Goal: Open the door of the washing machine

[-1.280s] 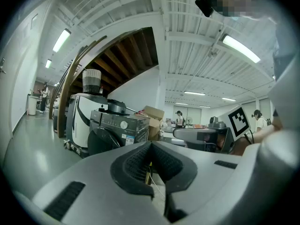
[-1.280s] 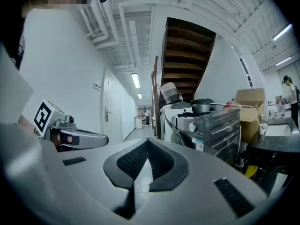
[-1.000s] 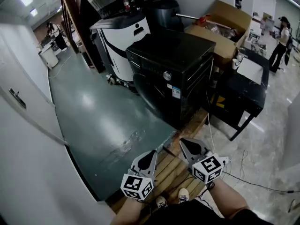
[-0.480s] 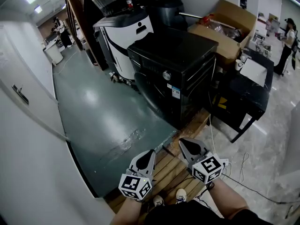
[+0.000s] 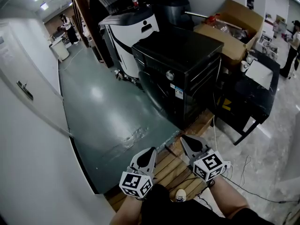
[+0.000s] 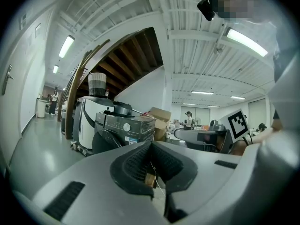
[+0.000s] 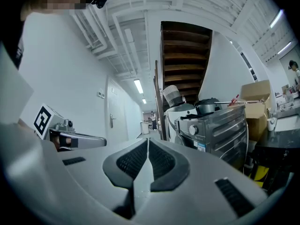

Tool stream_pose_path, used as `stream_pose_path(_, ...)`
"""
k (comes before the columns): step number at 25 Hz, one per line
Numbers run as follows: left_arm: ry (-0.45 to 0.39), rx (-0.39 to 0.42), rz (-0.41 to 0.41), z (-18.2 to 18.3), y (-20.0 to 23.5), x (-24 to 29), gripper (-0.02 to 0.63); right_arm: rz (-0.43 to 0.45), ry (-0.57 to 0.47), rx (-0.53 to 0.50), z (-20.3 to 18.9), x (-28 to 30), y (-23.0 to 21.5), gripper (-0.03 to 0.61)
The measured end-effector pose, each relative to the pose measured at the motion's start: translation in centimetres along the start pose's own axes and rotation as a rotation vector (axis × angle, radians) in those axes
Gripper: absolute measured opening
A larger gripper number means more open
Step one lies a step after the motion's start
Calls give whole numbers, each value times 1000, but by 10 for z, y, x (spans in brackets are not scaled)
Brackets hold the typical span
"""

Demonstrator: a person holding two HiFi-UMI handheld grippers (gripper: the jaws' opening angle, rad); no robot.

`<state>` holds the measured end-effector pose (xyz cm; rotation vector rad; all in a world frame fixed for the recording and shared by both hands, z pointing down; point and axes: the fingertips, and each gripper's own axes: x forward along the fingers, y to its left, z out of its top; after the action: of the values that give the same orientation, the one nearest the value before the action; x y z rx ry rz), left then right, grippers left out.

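The black washing machine point(image 5: 176, 67) stands on a wooden pallet point(image 5: 174, 168), its round door point(image 5: 153, 92) closed and facing the green floor. Both grippers hover low over the pallet's near end, well short of the machine. My left gripper point(image 5: 151, 151) is shut with nothing between its pads. My right gripper point(image 5: 184, 138) is shut and empty as well. The left gripper view shows the machine point(image 6: 123, 127) far ahead past the closed left gripper point(image 6: 151, 146). In the right gripper view the machine point(image 7: 216, 125) sits to the right of the closed right gripper point(image 7: 148, 144).
A white machine point(image 5: 129, 29) stands behind the washer, an open cardboard box point(image 5: 229, 25) at its right and a black table point(image 5: 248, 95) beside it. A white wall with a door handle point(image 5: 26, 90) runs along the left. Cables point(image 5: 243, 170) trail on the tiled floor. A person point(image 5: 69, 23) stands far off.
Both grippers have edged forward toward the washing machine as the person's view shifted slightly. Their jaws have stayed shut.
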<state>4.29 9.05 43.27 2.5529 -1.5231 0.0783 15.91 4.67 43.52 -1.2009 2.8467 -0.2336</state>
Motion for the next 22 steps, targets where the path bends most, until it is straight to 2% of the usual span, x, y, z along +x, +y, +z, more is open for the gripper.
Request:
stream_pose_path(6, 8, 1, 20, 3, 17, 7, 18, 25, -7, 16, -2, 17, -1, 48)
stream_pose_path(13, 10, 17, 11, 6, 44, 26, 23, -4, -5, 10, -2, 49, -13, 114)
stream_pose_path(17, 10, 10, -20, 6, 74, 44, 99, -34, 8, 0, -6, 80, -21, 135)
stream_pose_path(22, 19, 14, -91, 9, 121, 67, 138, -84, 17, -27, -8, 130, -23, 158)
